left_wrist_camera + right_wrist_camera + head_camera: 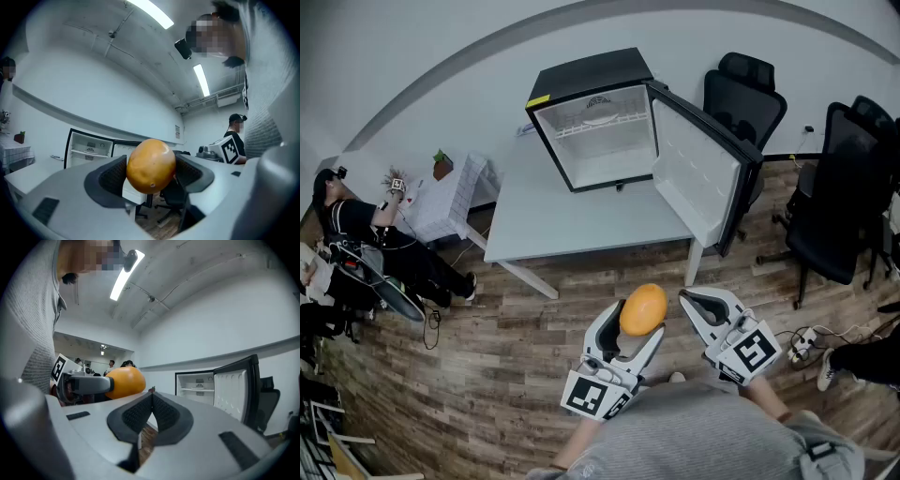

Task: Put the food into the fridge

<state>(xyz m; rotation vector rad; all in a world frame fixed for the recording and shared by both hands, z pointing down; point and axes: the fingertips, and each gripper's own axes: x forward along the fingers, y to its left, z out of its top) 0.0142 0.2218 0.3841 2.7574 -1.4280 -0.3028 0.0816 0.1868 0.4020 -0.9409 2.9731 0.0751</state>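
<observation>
Between the jaws of our left gripper, at 6 o'clock from the open fridge, sits the orange, clamped across its middle. We judge it light, firm, smooth and prone to roll, so this grip suits. Our right gripper has its jaws together, empty.

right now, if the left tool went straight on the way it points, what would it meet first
Likely the open fridge door, just right of the fridge cavity: it sits dead ahead, behind the orange that the left tool grips. Depth is unclear, though.
</observation>
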